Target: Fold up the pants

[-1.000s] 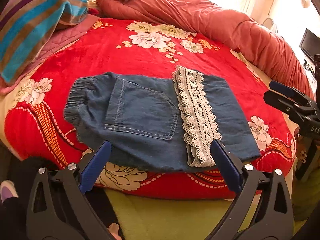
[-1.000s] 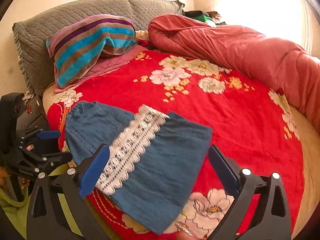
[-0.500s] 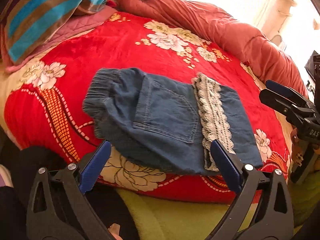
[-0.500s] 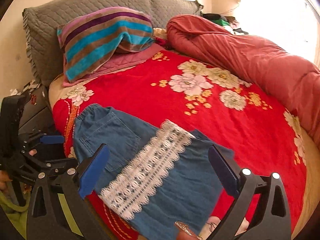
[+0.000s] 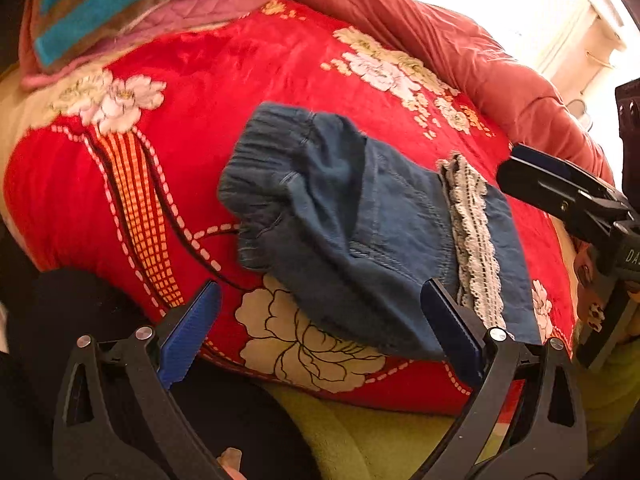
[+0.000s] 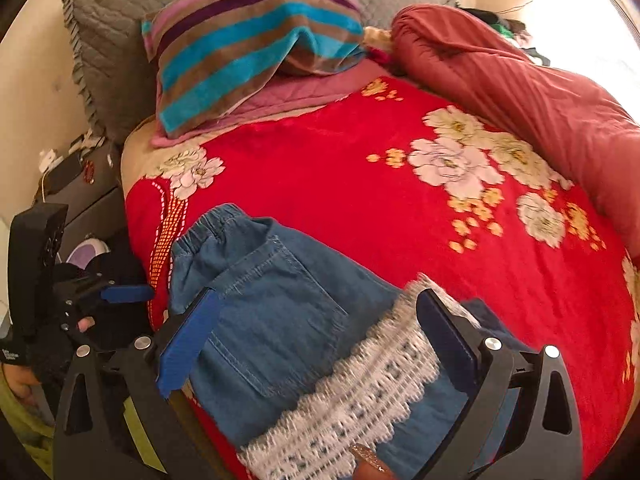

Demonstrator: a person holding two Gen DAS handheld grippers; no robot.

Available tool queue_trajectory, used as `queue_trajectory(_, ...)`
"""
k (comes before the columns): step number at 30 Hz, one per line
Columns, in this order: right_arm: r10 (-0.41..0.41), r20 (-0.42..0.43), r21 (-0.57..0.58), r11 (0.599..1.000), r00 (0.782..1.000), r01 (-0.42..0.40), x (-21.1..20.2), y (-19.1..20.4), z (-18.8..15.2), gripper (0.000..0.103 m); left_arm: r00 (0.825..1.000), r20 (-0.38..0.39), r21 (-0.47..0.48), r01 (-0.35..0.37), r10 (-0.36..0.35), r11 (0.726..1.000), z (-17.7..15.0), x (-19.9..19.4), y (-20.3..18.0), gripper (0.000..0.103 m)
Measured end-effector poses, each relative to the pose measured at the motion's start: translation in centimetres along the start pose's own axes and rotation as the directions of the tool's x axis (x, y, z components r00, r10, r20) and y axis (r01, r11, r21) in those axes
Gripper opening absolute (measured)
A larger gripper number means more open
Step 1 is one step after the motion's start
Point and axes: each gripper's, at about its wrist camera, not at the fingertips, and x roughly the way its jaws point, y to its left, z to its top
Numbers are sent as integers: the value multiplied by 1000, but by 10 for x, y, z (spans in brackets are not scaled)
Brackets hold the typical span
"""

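The blue denim pants point(image 5: 360, 232) lie folded on the red flowered blanket point(image 5: 224, 64) near the bed's front edge, with a white lace band point(image 5: 476, 240) across them. The elastic waistband point(image 5: 264, 152) points left. My left gripper point(image 5: 320, 332) is open and empty, just short of the pants' near edge. My right gripper point(image 6: 316, 340) is open and empty, hovering over the pants point(image 6: 280, 320) and the lace band point(image 6: 360, 400). The right gripper also shows in the left wrist view point(image 5: 568, 196); the left gripper shows in the right wrist view point(image 6: 120, 294).
A striped pillow point(image 6: 248, 40) and a grey quilted pillow point(image 6: 104, 40) lie at the head of the bed. A rolled red duvet point(image 6: 520, 80) runs along the far side. A nightstand point(image 6: 80, 184) stands left of the bed. Green fabric point(image 5: 380, 432) lies below the front edge.
Both grippers have moved left and closer to the pants. The right gripper now hovers over the lace band. The pants have not moved.
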Motion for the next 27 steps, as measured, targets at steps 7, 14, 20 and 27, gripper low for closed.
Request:
queue_trajectory(7, 84, -69, -75, 993, 994, -89, 39, 18, 28, 98, 998, 40, -75, 58, -56, 995, 3, 7, 14, 84)
queue_trajectory(14, 162, -173, -152, 970, 971, -189, 87, 38, 51, 98, 994, 44, -121, 107, -102, 987, 5, 16, 28, 58)
queue_trajectory(20, 227, -261, -182, 943, 938, -279, 126, 54, 58, 98, 994, 48, -88, 99, -95, 991, 4, 20, 26, 58)
queue_trajectory(27, 350, -324, -141, 901, 879, -411, 153, 59, 49, 70, 993, 49, -99, 114, -110, 989, 3, 23, 29, 58)
